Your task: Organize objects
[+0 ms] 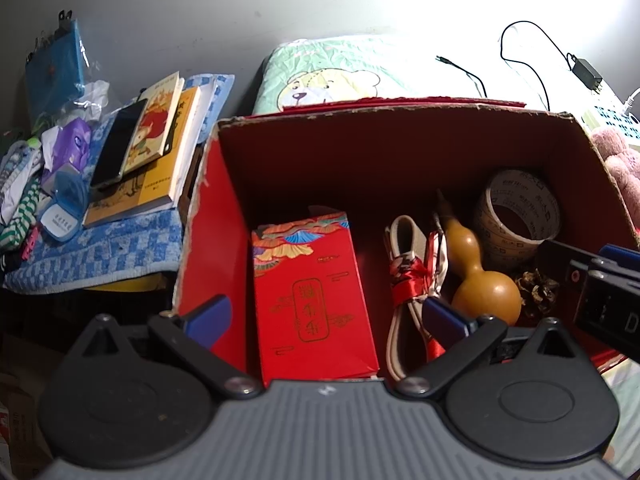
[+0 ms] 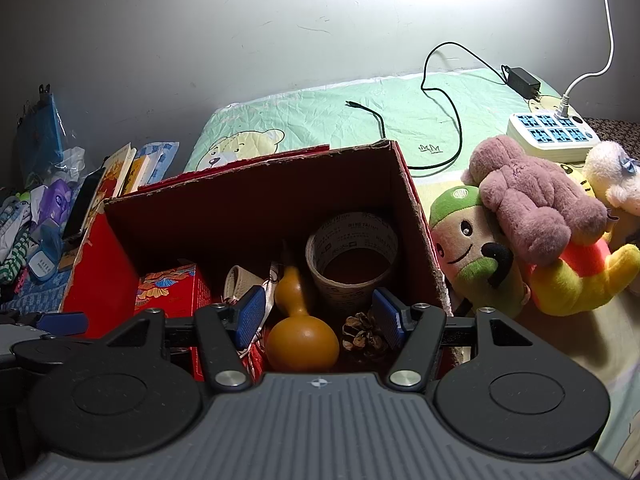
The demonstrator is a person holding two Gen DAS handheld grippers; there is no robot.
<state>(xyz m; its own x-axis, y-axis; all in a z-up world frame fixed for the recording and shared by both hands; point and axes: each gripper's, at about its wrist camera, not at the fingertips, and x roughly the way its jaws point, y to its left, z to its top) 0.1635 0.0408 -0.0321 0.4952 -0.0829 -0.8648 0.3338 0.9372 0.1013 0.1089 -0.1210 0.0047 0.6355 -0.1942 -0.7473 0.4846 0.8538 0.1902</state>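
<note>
An open red cardboard box (image 1: 224,216) (image 2: 416,216) sits on the bed. Inside lie a red patterned packet (image 1: 312,300) (image 2: 172,292), a cream strap with red ribbon (image 1: 408,272), a brown gourd (image 1: 480,280) (image 2: 300,332), a roll of tape (image 1: 520,216) (image 2: 352,256) and a pine cone (image 1: 538,292) (image 2: 364,336). My left gripper (image 1: 324,316) hovers open above the packet, holding nothing. My right gripper (image 2: 320,316) is open over the gourd and pine cone, also empty. It shows at the right edge of the left wrist view as the right gripper (image 1: 600,288).
Left of the box, books (image 1: 160,140) and a phone (image 1: 120,144) lie on a blue checked cloth (image 1: 100,256) among small clutter. Plush toys (image 2: 536,216) crowd the box's right side. A power strip (image 2: 552,136), black adapter (image 2: 520,80) and cable rest on the green bedding.
</note>
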